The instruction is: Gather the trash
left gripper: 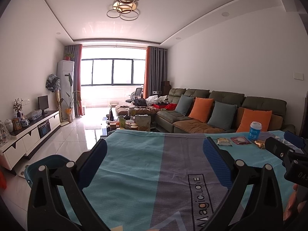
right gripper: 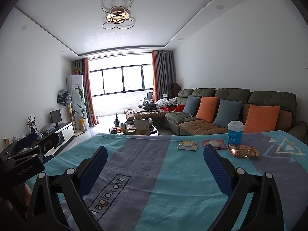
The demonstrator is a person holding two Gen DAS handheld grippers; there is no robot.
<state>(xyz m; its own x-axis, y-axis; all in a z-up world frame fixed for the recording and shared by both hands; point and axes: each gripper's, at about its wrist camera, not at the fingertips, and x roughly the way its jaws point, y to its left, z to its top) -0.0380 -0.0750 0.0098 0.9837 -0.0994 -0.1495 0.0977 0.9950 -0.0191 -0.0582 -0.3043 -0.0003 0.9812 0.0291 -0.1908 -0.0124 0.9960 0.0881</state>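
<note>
Both jaws spread wide and empty, left gripper (left gripper: 155,146) alone catching the blue plastic bin (left gripper: 48,163) on the floor, right gripper (right gripper: 155,152) nearer the crinkled gold foil wrapper (right gripper: 244,151).

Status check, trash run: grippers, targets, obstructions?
Left gripper open, right gripper open. Three wrappers and cup untouched on blanket. Nothing blocking.

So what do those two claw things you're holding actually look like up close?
Each gripper, left and right, is black plastic with triangular cut-outs, silver round pivot pins and two flat fingers padded in ribbed dark blue. The left gripper's body carries small white lettering in the right wrist view.
</note>
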